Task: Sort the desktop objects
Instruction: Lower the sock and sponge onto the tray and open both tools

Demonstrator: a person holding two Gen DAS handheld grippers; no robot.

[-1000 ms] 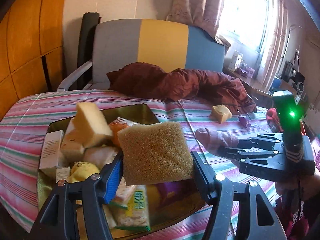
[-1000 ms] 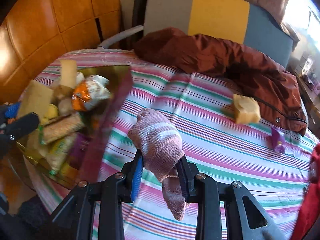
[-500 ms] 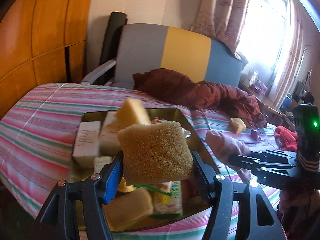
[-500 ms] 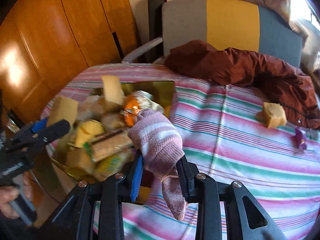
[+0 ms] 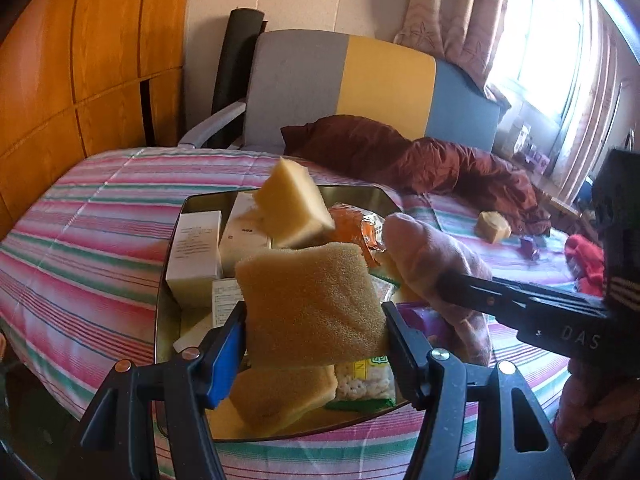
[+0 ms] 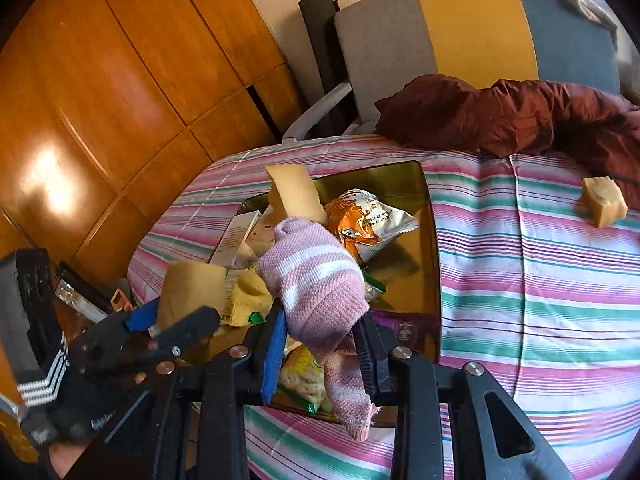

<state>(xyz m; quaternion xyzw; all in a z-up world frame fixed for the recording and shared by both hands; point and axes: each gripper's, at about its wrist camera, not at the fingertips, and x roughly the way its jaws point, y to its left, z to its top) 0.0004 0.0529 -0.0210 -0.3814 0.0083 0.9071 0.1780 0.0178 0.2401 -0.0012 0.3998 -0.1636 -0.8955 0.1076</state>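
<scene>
My left gripper is shut on a tan sponge and holds it above the near part of a gold metal tray. The tray holds sponges, white boxes, an orange snack packet and cracker packs. My right gripper is shut on a pink striped sock and holds it over the tray's near right side. In the left wrist view the sock hangs just right of the sponge. In the right wrist view the left gripper shows at lower left with the sponge.
The tray sits on a striped tablecloth. A yellow sponge block and a small purple item lie to the right. A maroon jacket lies at the back, before a chair. Red cloth lies far right.
Both grippers have moved left, toward and over the tray, still holding the sponge and the sock. The sock has come close beside the sponge.
</scene>
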